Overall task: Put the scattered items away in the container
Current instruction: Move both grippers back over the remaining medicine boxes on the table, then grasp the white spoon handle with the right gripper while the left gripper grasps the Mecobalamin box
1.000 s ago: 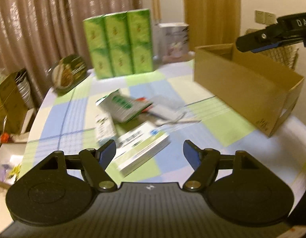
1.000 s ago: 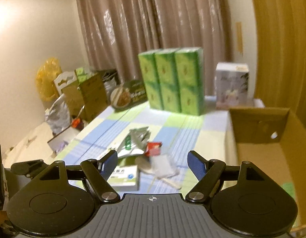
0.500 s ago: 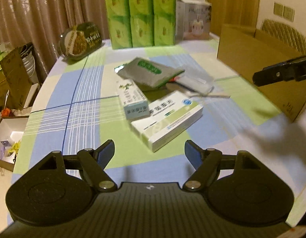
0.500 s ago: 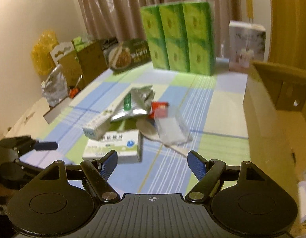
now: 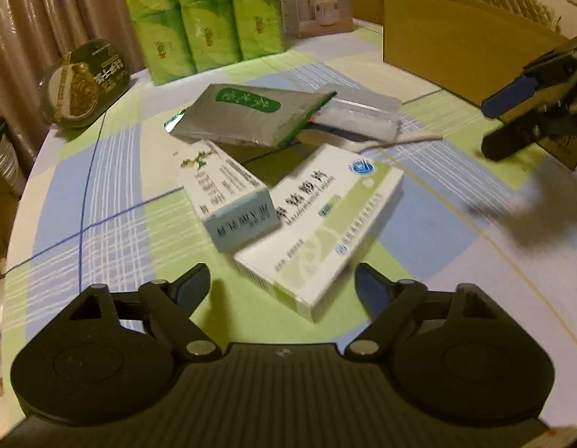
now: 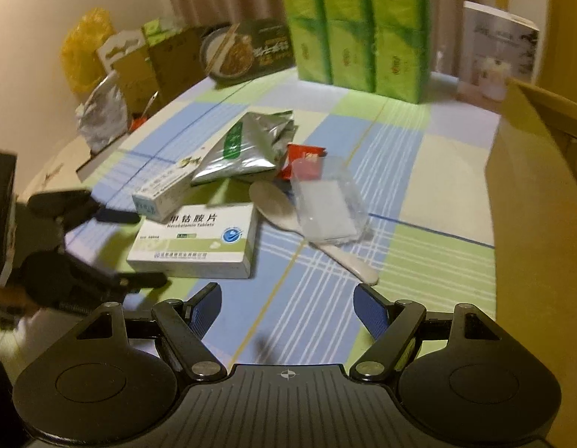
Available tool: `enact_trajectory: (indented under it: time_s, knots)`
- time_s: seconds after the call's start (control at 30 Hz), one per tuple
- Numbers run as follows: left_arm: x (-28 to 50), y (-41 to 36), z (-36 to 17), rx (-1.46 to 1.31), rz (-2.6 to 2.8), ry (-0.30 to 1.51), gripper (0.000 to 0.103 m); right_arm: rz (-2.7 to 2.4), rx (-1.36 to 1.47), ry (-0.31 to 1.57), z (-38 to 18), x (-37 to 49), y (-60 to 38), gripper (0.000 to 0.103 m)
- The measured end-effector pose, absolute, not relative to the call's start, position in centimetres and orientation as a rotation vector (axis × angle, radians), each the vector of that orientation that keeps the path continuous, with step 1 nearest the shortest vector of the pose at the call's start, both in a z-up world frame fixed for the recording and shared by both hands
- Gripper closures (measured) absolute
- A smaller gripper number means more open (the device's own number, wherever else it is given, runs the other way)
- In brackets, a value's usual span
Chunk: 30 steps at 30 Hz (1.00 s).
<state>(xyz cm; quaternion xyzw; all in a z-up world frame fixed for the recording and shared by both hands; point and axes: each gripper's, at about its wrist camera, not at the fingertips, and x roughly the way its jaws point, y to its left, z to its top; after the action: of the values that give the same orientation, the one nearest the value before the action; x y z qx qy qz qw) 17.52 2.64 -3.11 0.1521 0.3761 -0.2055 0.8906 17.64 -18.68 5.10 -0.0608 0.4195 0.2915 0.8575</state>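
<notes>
The surface (image 6: 430,171) is carrying the cardboard box (image 5: 456,41) at my right edge. Near the middle, the white pill box (image 5: 325,220) is lying beside the foil pouch (image 5: 247,115) and spoon (image 6: 277,209). My left tongs (image 5: 281,283) and right tongs (image 6: 286,304) are gaping wide, holding nothing.
</notes>
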Motion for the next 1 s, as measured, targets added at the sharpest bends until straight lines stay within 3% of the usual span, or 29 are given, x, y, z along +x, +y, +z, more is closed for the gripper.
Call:
enact_trajectory:
  time_s: [0.4,0.67,0.7,0.8,1.0]
  knots:
    - [19.8,3.1,-3.7,0.254,-0.541,0.759,0.017,0.588,-0.191,0.922,3.8,19.6,-18.4,0.028]
    - [18.1,2.0,-2.6,0.200,-0.438,0.845,0.028,0.543,-0.210,0.916,3.3,22.0,-19.0,0.028]
    - [17.6,1.8,-2.4,0.181,-0.419,0.861,0.029,0.543,-0.215,0.916,3.2,22.3,-19.0,0.029]
    - [16.1,1.1,-1.9,0.118,-0.382,0.894,0.034,0.561,-0.255,0.912,2.5,23.0,-18.7,0.050]
    - [14.1,-1.2,-1.8,0.179,-0.421,0.861,0.034,0.647,-0.331,0.901,1.0,23.9,-17.4,0.059]
